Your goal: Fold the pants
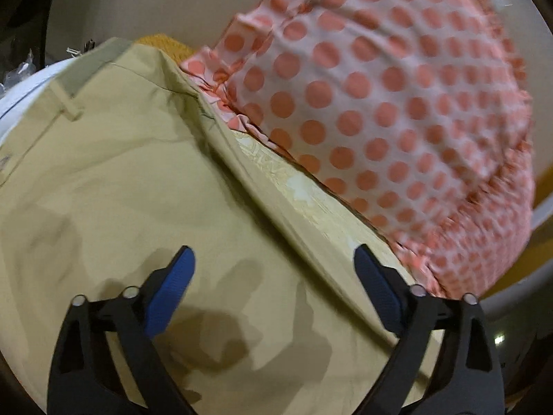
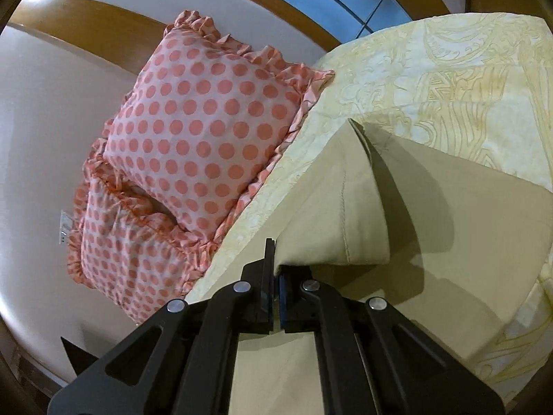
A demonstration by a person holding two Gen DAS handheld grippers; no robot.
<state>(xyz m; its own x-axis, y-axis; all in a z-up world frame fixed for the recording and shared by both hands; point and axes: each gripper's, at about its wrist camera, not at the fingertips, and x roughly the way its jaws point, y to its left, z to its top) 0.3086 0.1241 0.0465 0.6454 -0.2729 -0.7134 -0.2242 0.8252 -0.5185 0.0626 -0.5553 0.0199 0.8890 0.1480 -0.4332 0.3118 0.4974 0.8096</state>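
The khaki pants (image 1: 121,186) lie spread on the bed, waistband and a belt loop at the upper left of the left wrist view. My left gripper (image 1: 274,266) is open just above the pants fabric, holding nothing. In the right wrist view my right gripper (image 2: 274,259) is shut on the hem end of a pants leg (image 2: 331,207), which is lifted and doubled over the rest of the pants (image 2: 466,214).
Polka-dot ruffled pillows (image 1: 397,103) lie right beside the pants; they also show in the right wrist view (image 2: 193,131). A pale yellow patterned bedspread (image 2: 449,79) covers the bed. A wooden headboard (image 2: 103,31) and a white wall stand behind.
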